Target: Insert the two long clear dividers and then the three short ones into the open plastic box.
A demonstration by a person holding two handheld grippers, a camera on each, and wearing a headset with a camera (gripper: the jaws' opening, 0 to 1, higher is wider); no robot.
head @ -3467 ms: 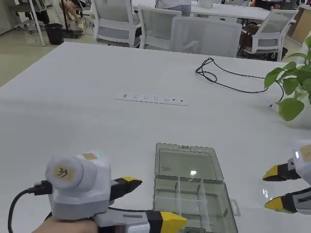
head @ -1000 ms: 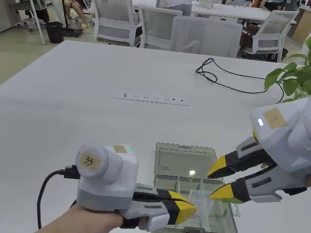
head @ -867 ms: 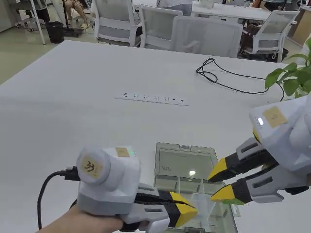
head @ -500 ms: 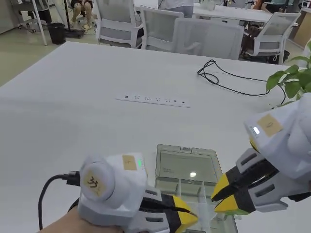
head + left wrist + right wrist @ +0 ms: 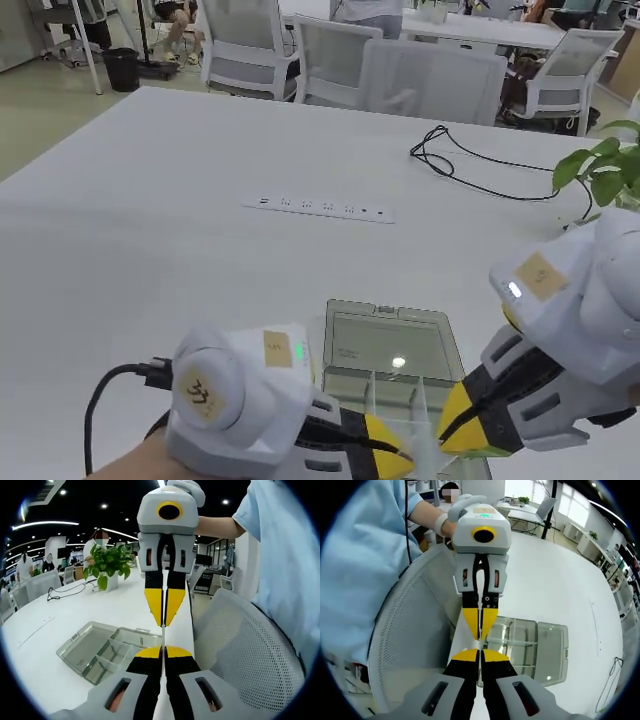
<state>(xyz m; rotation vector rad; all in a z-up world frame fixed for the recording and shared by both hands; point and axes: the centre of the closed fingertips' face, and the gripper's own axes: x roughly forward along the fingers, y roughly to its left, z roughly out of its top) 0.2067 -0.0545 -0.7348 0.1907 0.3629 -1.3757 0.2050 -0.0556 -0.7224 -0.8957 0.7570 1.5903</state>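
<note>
White table [image 5: 200, 160] — mesh chairs [image 5: 430, 75] behind

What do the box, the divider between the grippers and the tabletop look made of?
Box: clear glossy plastic; the table shows through and a light glints on it. Divider: thin clear plastic, apparently. Tabletop: white, matte, probably laminate.

Box [image 5: 392, 393] on the surface [image 5: 180, 260], its lid [image 5: 390, 345] lying open behind it, left tongs [image 5: 398, 462] and right tongs [image 5: 452, 425] tip to tip over the box's near end, divider [image 5: 424, 447] between them, power strip [image 5: 320, 209] behind the box, cable [image 5: 470, 165] and plant [image 5: 605, 175] behind it to the right.
</note>
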